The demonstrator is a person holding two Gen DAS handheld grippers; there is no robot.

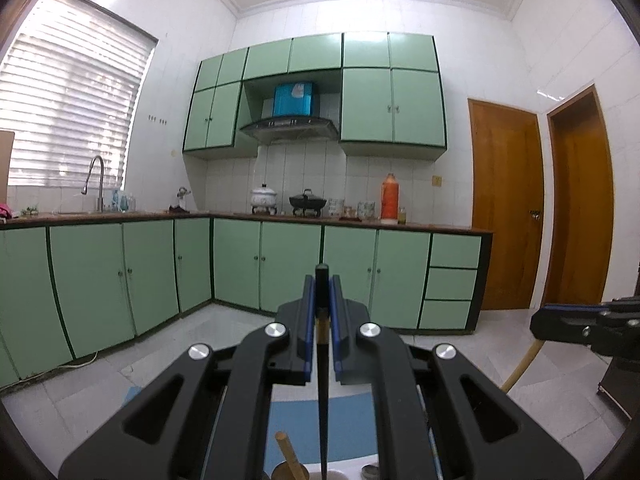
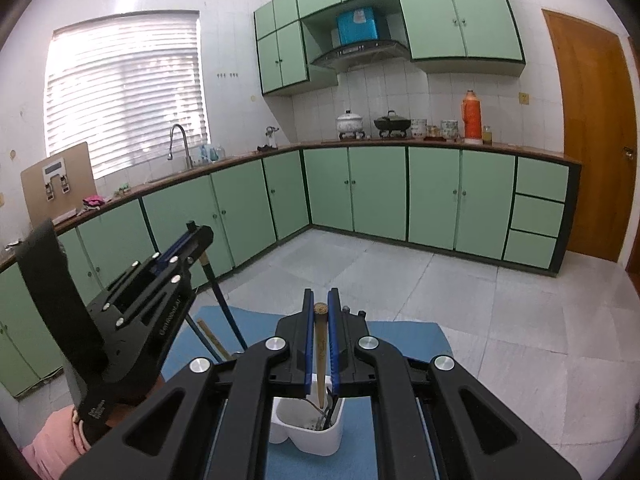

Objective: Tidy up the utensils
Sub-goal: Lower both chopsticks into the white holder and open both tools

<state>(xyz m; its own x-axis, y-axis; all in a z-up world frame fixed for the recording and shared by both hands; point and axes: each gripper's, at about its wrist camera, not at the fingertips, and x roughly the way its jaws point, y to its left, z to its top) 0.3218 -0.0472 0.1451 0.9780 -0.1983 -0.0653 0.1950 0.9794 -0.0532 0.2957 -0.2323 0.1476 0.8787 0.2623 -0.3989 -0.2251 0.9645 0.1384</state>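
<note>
Both grippers are mid-carry, each with one utensil above the blue mat (image 2: 400, 332) in the lower part of both views. The left gripper (image 1: 321, 280) has its fingers clamped on a dark utensil (image 1: 322, 380) with a wooden band near its top, which hangs straight down through the lower centre of the left wrist view. The right gripper (image 2: 320, 300) is clamped on a pale wooden-handled utensil (image 2: 320, 360), whose lower end reaches into the white holder (image 2: 308, 436) at the bottom centre of the right wrist view; metal utensils already stand inside it. The step in hand looks like dropping utensils into the holder. Next, the right jaws should part once the stick sits in its compartment, then the left gripper must line up over the holder.
</note>
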